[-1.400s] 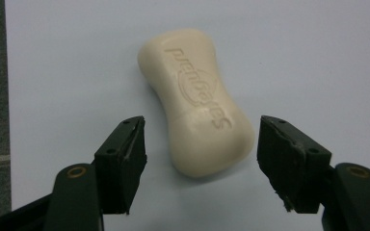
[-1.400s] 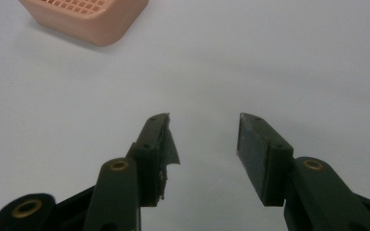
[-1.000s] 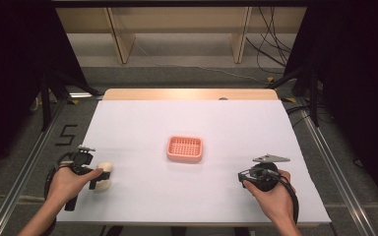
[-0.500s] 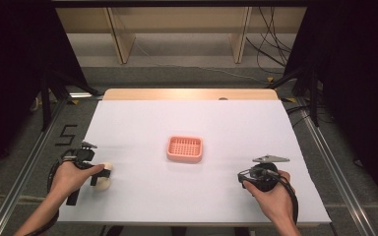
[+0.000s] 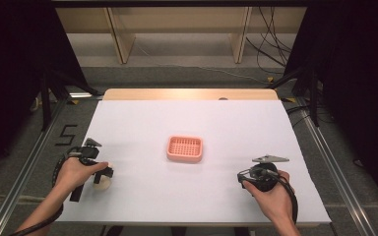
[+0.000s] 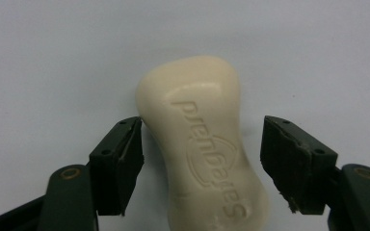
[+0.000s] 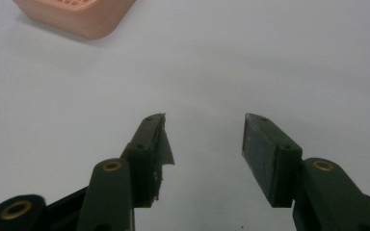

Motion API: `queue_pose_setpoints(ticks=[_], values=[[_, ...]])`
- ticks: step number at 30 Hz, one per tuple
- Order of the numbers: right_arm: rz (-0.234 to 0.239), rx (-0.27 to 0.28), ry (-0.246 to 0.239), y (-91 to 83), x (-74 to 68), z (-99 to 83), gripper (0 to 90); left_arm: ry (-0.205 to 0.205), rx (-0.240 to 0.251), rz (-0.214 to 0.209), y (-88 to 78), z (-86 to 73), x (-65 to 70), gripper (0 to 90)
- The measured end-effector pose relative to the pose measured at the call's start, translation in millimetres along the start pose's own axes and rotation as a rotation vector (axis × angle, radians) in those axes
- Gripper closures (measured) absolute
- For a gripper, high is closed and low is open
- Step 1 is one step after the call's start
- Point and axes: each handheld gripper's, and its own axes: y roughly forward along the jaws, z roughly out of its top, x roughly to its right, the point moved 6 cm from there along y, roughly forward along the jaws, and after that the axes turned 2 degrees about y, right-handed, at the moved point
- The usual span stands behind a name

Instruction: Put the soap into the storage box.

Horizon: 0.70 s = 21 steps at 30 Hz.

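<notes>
A cream soap bar (image 6: 202, 144) with an embossed brand name lies on the white table (image 5: 202, 123). It sits between the jaws of my left gripper (image 6: 202, 127), which is open around it: the left jaw is at the bar's side and the right jaw stands clear of it. From above, the soap bar (image 5: 102, 182) peeks out under my left gripper (image 5: 103, 174) near the front left. A pink slatted soap dish (image 5: 184, 148) sits mid-table. My right gripper (image 5: 242, 178) rests open and empty at the front right, with the dish (image 7: 77, 14) ahead to its left.
The table's left edge (image 5: 78, 147) runs close beside my left hand, and a metal floor rail lies beyond it. Wooden shelf legs (image 5: 120, 39) and cables (image 5: 270, 54) stand past the far edge. White tabletop surrounds the dish on all sides.
My left hand has shifted slightly over the soap bar, covering more of it. The right gripper and the dish have stayed in place.
</notes>
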Motion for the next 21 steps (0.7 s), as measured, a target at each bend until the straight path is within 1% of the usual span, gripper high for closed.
queue_pose_setpoints(ticks=[1,2,3,4,6,7,9,10,11,13,14,16,17,19,20,21], values=[[0.005,-0.003,0.007,0.2,-0.7,-0.3,50.6,0.002,-0.002,0.003,1.1,-0.2,0.1,31.7],[0.001,-0.007,0.019,0.0,-1.5,-0.9,50.5,-0.003,-0.016,0.013,2.5,-0.3,0.2,32.6],[0.001,-0.007,0.019,0.0,-1.5,-0.9,50.5,-0.003,-0.016,0.013,2.5,-0.3,0.2,33.5],[0.004,-0.001,0.000,0.8,0.0,-0.3,50.4,0.005,-0.032,0.013,3.5,0.0,-0.5,34.2],[0.004,-0.001,-0.001,0.7,-0.2,-0.2,50.4,0.007,-0.041,0.010,3.6,0.2,-0.3,35.0],[0.008,-0.004,0.000,0.7,-0.7,-0.4,50.3,0.020,-0.041,0.014,4.2,0.9,0.2,36.4],[0.009,-0.004,-0.001,0.9,-0.8,-0.4,50.3,0.018,-0.043,0.017,4.4,0.8,0.9,38.8],[-0.011,-0.005,-0.016,2.2,1.4,-0.8,50.2,0.033,-0.054,0.015,4.4,1.0,0.5,40.4],[-0.014,-0.005,-0.025,2.5,2.4,-1.0,50.2,0.039,-0.059,0.012,4.4,1.2,0.5,41.3],[-0.013,-0.009,-0.017,2.5,1.7,-1.1,50.2,0.050,-0.070,0.018,4.2,1.5,0.0,42.5],[-0.013,-0.010,-0.019,2.5,1.7,-1.4,50.1,0.066,-0.088,0.019,3.9,2.1,-0.4,44.9],[-0.012,-0.011,-0.018,2.4,1.5,-1.5,50.1,0.069,-0.087,0.028,4.3,2.6,-0.2,45.7],[-0.011,-0.010,-0.024,2.7,1.9,-1.5,50.1,0.090,-0.096,0.031,4.5,2.9,-0.7,46.9],[-0.014,-0.010,-0.021,2.7,1.9,-1.5,50.0,0.088,-0.095,0.037,4.5,2.9,-0.1,47.2],[-0.017,-0.007,-0.030,2.9,3.2,-1.3,50.0,0.107,-0.096,0.041,5.0,2.8,-0.7,47.4],[-0.017,-0.007,-0.030,2.9,3.2,-1.3,50.0,0.107,-0.096,0.041,5.0,2.8,-0.7,47.4]])
